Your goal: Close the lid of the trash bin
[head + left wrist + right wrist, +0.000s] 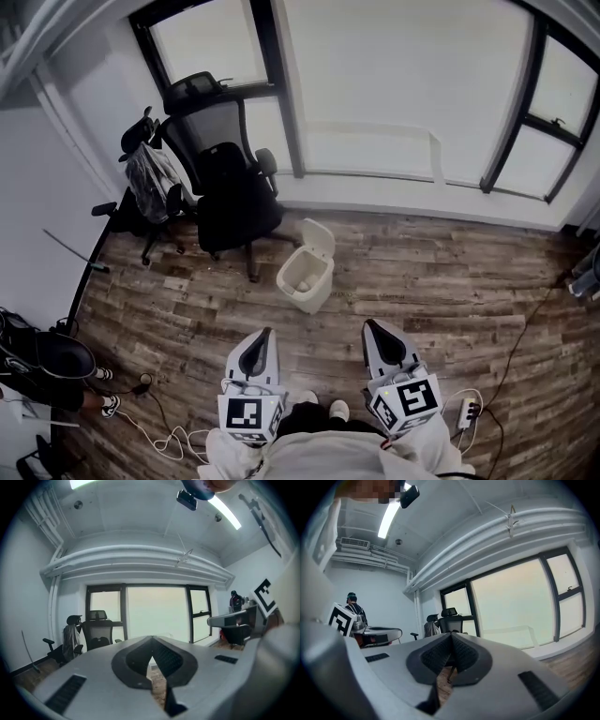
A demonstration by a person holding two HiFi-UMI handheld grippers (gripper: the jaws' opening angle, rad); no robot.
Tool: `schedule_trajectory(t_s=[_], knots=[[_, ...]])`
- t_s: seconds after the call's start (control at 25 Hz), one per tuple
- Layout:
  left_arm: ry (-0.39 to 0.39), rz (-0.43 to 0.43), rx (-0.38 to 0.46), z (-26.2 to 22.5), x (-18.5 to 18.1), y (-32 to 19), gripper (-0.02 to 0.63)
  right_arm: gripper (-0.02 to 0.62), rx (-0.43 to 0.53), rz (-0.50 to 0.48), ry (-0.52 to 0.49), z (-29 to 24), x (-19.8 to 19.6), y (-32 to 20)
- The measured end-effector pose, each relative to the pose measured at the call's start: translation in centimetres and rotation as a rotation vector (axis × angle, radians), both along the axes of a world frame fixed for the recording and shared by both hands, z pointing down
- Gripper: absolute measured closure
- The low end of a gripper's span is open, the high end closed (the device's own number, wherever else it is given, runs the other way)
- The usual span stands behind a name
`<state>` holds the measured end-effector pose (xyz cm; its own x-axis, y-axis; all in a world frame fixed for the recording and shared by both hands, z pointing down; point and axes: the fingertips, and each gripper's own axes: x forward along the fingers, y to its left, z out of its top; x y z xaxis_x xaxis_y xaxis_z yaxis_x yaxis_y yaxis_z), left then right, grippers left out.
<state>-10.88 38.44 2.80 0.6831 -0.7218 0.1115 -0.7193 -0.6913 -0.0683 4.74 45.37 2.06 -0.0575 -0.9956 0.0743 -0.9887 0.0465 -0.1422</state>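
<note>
White trash bin [306, 277] ahead, lid [318, 236] up; left hand-held gripper [264, 331], right hand-held gripper [369, 324] closed, holding nothing, ready for pushing.

Floor [422, 281] is viewed steeply from overhead in head view, bin [306, 267] well ahead. Gripper views are held low, aimed forward toward window [157, 613]; chair [449, 618] and window are shared by all three

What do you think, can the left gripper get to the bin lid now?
Probably yes, after moving forward. Only bare floor lies between the left gripper and the trash bin, whose lid stands open at its far side. The office chair sits beside the bin, not in between.
</note>
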Motion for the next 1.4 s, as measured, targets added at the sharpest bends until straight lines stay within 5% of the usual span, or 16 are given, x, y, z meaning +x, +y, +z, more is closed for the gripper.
schedule_trajectory(t_s=[0.44,1.0,1.4], knots=[[0.005,0.002,-0.053,2.8,3.3,-11.6,0.597,0.571,-0.058,0.003,0.024,2.1,2.9,-11.3],[-0.024,0.048,-0.063,3.3,7.0,-33.1,0.598,0.571,-0.129,0.042,0.016,3.6,6.5,-32.9],[-0.041,0.087,-0.116,6.3,9.3,-39.0,0.598,0.571,-0.171,0.086,0.010,6.0,9.0,-38.6]])
